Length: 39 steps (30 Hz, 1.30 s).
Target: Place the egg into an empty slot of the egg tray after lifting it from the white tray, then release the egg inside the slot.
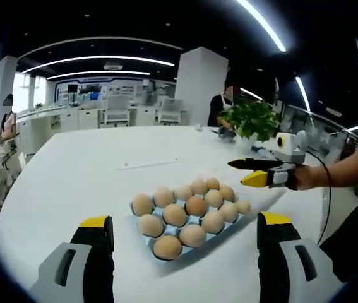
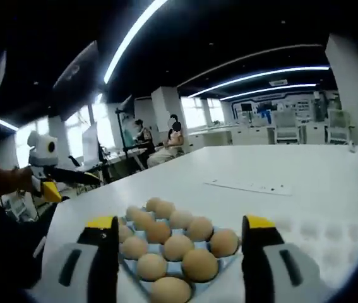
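A pale blue egg tray [image 1: 228, 236] [image 2: 131, 267] lies on the white table, its slots holding several brown eggs [image 1: 175, 214] [image 2: 178, 247]. My left gripper [image 1: 185, 221] is open just in front of the tray, its yellow-tipped jaws wide apart with nothing between them. My right gripper [image 2: 180, 222] is also open and empty, close to the tray from the other side. In the left gripper view a hand holds the right gripper [image 1: 237, 172] at the tray's far right. The left gripper [image 2: 71, 184] appears at the left of the right gripper view.
The white table [image 1: 90, 177] [image 2: 317, 183] is wide, with a thin paper strip [image 1: 147, 164] [image 2: 248, 186] beyond the eggs. Faint round dimples [image 2: 317, 230] show to the right of the eggs. A potted plant [image 1: 251, 120] stands at the far edge. People sit beyond the table.
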Available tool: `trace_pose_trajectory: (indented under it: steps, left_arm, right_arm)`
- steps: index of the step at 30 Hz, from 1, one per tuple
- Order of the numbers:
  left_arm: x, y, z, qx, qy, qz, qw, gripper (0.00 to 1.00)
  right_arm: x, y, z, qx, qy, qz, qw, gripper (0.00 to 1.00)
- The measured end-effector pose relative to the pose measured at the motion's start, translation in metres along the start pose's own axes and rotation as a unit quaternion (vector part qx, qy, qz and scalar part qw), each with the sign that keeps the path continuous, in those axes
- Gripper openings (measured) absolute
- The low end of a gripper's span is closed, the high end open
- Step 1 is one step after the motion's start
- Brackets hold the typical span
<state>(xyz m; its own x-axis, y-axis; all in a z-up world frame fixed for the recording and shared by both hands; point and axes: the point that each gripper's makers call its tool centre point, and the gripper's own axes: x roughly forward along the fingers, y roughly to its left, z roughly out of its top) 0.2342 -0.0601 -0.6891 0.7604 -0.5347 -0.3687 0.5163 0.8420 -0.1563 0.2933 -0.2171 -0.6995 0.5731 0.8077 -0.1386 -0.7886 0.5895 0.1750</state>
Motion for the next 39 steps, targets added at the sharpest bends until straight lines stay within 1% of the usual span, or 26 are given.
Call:
trace_pose_trajectory:
  steps: [4,7,9,12,13,14,16,17,19,22,25,27,35,37,39]
  left_arm:
    - [-0.003,-0.006,0.004,0.010,-0.010,-0.011,0.9998,0.93]
    - [-0.005,-0.012,0.011,0.028,-0.037,-0.019,0.9987,0.89]
    - [-0.008,-0.017,0.014,0.035,-0.046,-0.026,0.9980,0.88]
    - [-0.010,-0.023,0.018,0.039,-0.057,-0.032,0.9971,0.93]
    - [-0.011,-0.024,0.021,0.042,-0.065,-0.031,0.9965,0.97]
    - [-0.012,-0.025,0.023,0.045,-0.070,-0.028,0.9961,0.98]
    - [-0.013,-0.026,0.021,0.046,-0.066,-0.031,0.9963,0.99]
    - [-0.014,-0.027,0.020,0.043,-0.063,-0.032,0.9966,0.99]
    - [-0.015,-0.026,0.020,0.040,-0.063,-0.033,0.9967,0.99]
    - [-0.017,-0.026,0.019,0.037,-0.063,-0.031,0.9968,0.99]
    - [-0.019,-0.025,0.021,0.038,-0.069,-0.028,0.9965,0.99]
    - [-0.019,-0.023,0.021,0.034,-0.069,-0.021,0.9968,0.99]
    - [-0.018,-0.023,0.021,0.024,-0.069,-0.021,0.9971,0.99]
    - [-0.017,-0.021,0.021,0.020,-0.067,-0.016,0.9974,0.99]
    - [-0.017,-0.021,0.021,0.022,-0.069,-0.015,0.9972,0.99]
  right_arm:
    - [-0.013,0.019,0.000,-0.001,-0.001,0.015,0.9999,0.89]
    - [-0.023,0.029,0.009,0.001,-0.030,0.020,0.9994,0.96]
    - [-0.030,0.037,0.012,0.005,-0.042,0.023,0.9988,0.97]
    - [-0.036,0.048,0.008,-0.001,-0.037,0.028,0.9989,1.00]
    - [-0.038,0.052,0.006,-0.002,-0.033,0.032,0.9990,1.00]
    - [-0.039,0.054,0.005,-0.003,-0.030,0.034,0.9989,1.00]
    - [-0.042,0.058,0.003,-0.005,-0.028,0.039,0.9988,1.00]
    - [-0.042,0.057,0.002,-0.003,-0.023,0.036,0.9991,1.00]
    - [-0.044,0.055,0.002,0.006,-0.023,0.032,0.9992,1.00]
    - [-0.048,0.049,0.007,0.022,-0.037,0.022,0.9988,1.00]
    - [-0.051,0.048,0.010,0.017,-0.040,0.016,0.9989,0.99]
    - [-0.052,0.048,0.011,0.022,-0.044,0.018,0.9986,0.99]
    - [-0.055,0.047,0.008,0.021,-0.038,0.013,0.9989,0.99]
    - [-0.055,0.047,0.008,0.023,-0.037,0.015,0.9989,0.99]
    - [-0.056,0.046,0.009,0.022,-0.042,0.015,0.9988,0.98]
